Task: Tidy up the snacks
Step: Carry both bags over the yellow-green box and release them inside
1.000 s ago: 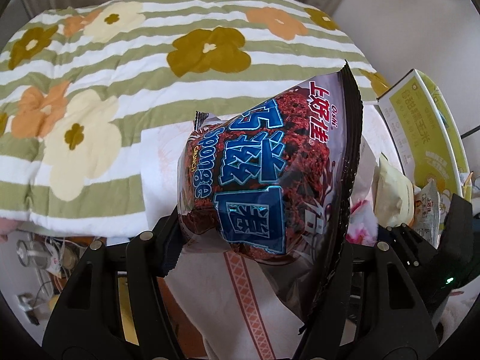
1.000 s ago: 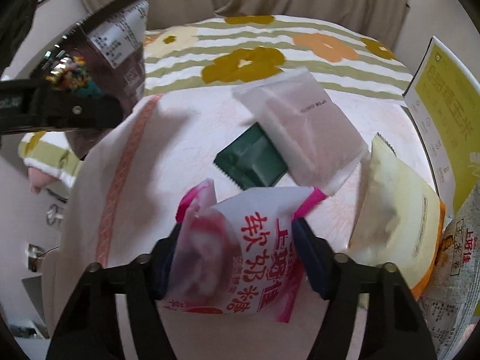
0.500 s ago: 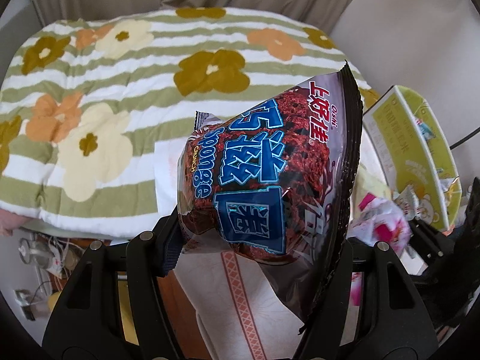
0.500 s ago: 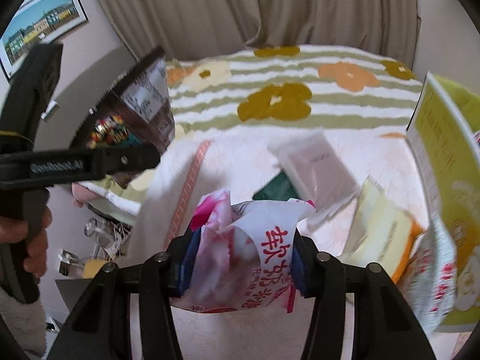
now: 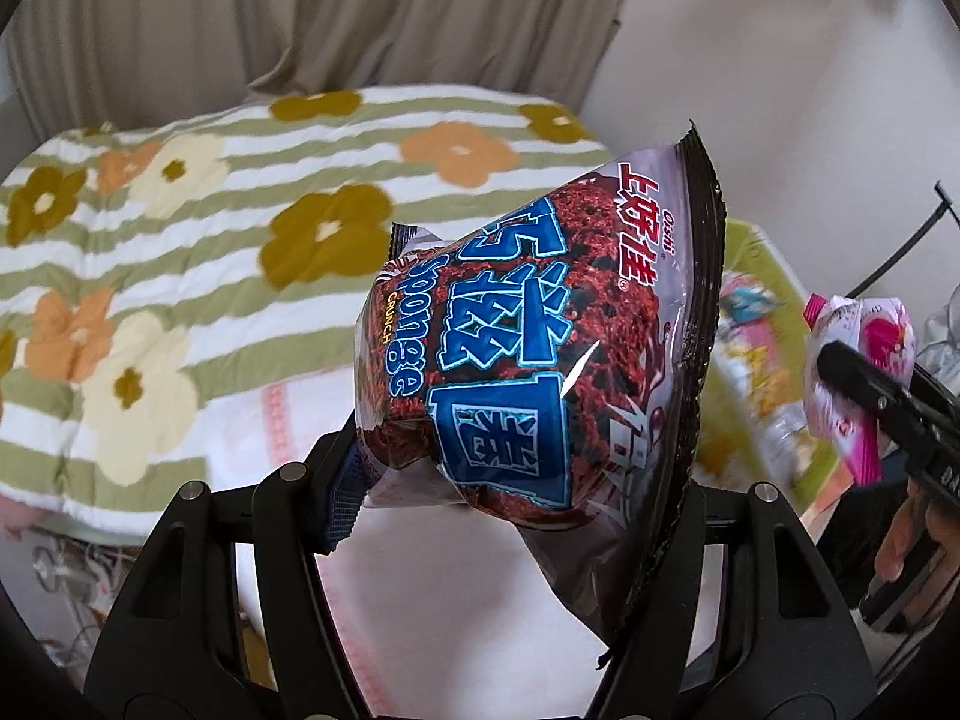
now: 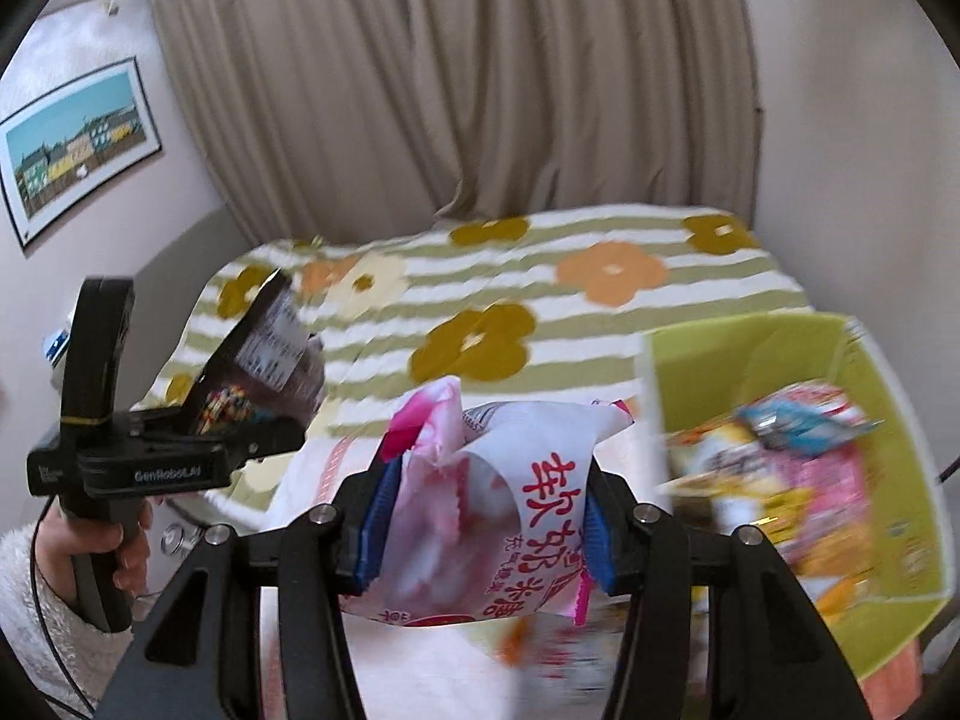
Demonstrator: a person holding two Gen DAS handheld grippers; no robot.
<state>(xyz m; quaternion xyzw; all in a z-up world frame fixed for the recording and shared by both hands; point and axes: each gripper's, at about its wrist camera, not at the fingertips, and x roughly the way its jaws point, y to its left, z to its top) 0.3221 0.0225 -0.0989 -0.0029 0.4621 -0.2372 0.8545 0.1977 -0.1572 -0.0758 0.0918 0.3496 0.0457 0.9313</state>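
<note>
Left tool (image 5: 516, 480) pinches brown bag (image 5: 540, 360) aloft over bed (image 5: 180, 228); right tool (image 6: 486, 516) pinches pink bag (image 6: 480, 510) beside green box (image 6: 888, 540). Both likely light, crinkly, crushable; grip sealed edges.

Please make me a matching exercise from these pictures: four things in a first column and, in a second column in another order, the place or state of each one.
Things:
1. brown Sponge Crunch bag
2. pink and white candy bag
3. green box
4. framed picture

Places or states:
A. hangs on the wall beside the curtain
B. shut in the right gripper
C. open, with snack packets inside
D. shut in the left gripper

Pairs: 1-D, 2-B, 3-C, 4-A
</note>
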